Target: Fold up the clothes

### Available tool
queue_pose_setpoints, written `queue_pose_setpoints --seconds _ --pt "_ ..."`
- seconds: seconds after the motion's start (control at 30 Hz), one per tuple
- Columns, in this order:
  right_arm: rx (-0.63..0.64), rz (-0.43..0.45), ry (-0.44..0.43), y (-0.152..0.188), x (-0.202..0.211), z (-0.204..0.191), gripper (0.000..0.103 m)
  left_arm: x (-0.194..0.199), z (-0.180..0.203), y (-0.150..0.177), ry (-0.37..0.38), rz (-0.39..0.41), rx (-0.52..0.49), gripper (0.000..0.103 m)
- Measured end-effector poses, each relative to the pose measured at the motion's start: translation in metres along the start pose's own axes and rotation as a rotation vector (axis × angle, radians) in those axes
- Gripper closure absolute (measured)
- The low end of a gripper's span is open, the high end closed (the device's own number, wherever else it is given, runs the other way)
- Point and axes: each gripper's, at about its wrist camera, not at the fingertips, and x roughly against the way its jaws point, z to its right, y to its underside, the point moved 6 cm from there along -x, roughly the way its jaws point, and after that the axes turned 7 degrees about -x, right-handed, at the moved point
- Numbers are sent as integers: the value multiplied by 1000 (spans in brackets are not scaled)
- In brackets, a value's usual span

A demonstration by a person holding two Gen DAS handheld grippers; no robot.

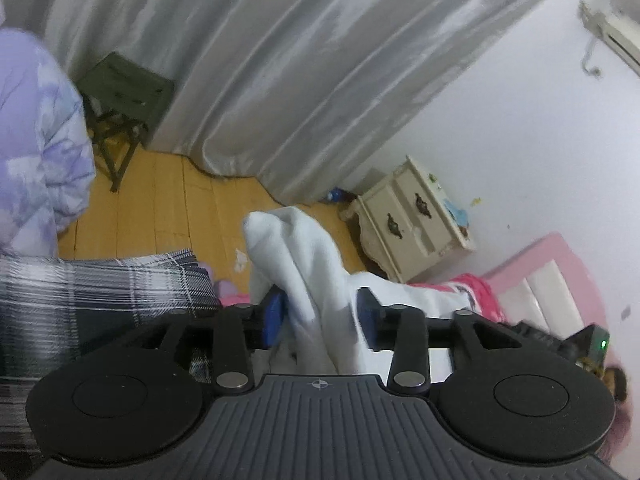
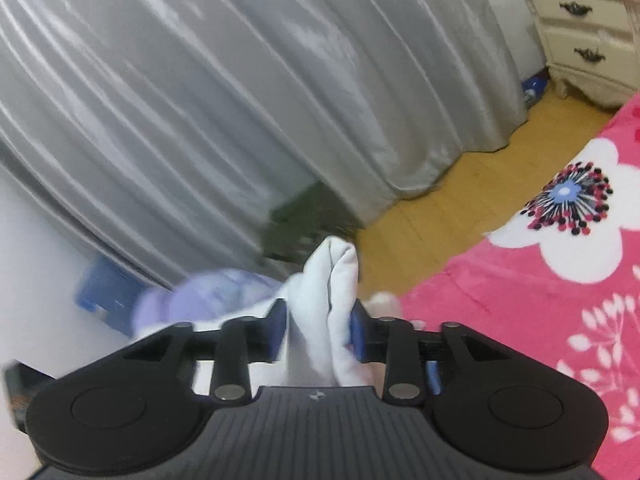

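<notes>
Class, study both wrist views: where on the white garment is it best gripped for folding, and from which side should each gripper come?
Grip the white garment at its bunched top edge, one gripper at each end. The left gripper and right gripper each have a thick fold between the blue pads. Coming from below, pointing along the fold, probably suits best, since the cloth stands up past the fingers.

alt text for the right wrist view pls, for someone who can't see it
A bunched fold of white garment sticks up between the blue pads of the right gripper. Beyond it hang grey satin curtains over a wooden floor. A pink floral blanket lies to the right, with a cream nightstand in the far corner.
</notes>
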Motion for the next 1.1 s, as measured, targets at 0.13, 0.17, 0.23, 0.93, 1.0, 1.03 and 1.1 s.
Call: queue_pose_setpoints --seconds 0.13,0.17,0.23,0.93,1.0,1.03,1.1 --pt "-55 8 -50 8 38 13 47 27 18 7 37 -29 -81 41" --pt "-69 9 -61 10 48 17 47 33 23 10 48 -44 -103 38" --pt "-92 -8 -67 24 63 25 44 44 34 19 70 -78 -151 34" --pt "-340 -67 -117 129 138 67 43 69 75 192 150 -421 -495 33" --pt "-362 -75 -119 134 140 70 43 66 76 190 138 -402 -481 33" --pt "-377 -83 -122 137 140 72 43 65 76 188 129 -388 -471 33" --pt "-412 -99 -126 140 139 77 42 62 74 182 97 -367 -432 33"
